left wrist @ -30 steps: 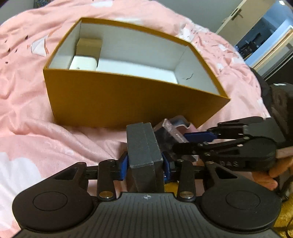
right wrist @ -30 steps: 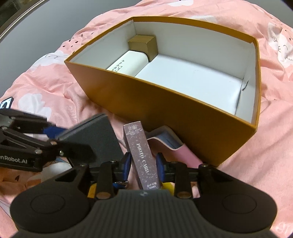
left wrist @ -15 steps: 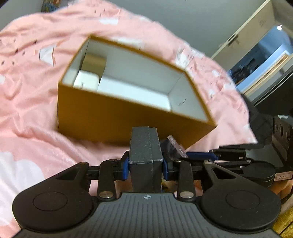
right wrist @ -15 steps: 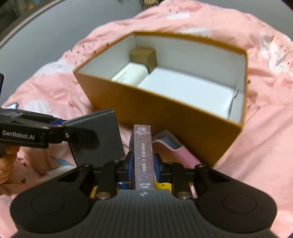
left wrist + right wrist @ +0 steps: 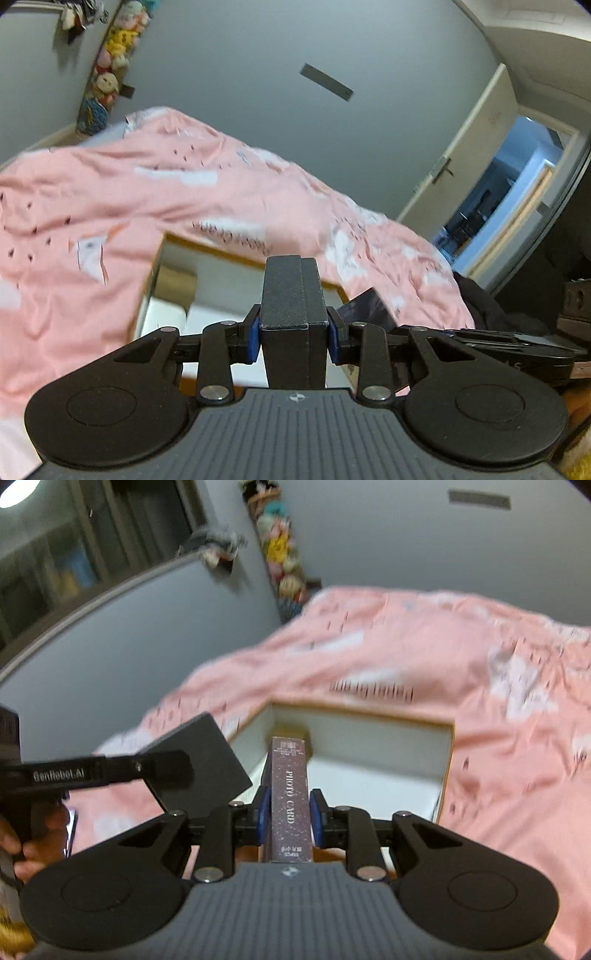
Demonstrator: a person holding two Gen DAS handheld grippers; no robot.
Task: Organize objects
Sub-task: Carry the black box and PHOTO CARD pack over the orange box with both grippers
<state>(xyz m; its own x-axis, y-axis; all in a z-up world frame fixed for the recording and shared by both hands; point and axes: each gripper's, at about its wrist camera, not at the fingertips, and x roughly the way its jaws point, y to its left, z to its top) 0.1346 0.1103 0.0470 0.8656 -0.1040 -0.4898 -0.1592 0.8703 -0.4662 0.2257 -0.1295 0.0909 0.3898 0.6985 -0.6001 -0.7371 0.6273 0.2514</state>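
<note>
Your left gripper [image 5: 293, 332] pinches a dark grey box [image 5: 291, 295] between its blue pads, and your right gripper [image 5: 287, 814] pinches a purple PHOTO CARD box [image 5: 289, 797]. Both are held above the near edge of the open orange box [image 5: 447, 771] on the pink bedspread [image 5: 406, 653]

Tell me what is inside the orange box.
Inside the orange box, a small brown carton sits in a far corner above something white, on a white floor; the held boxes hide the near part.
</note>
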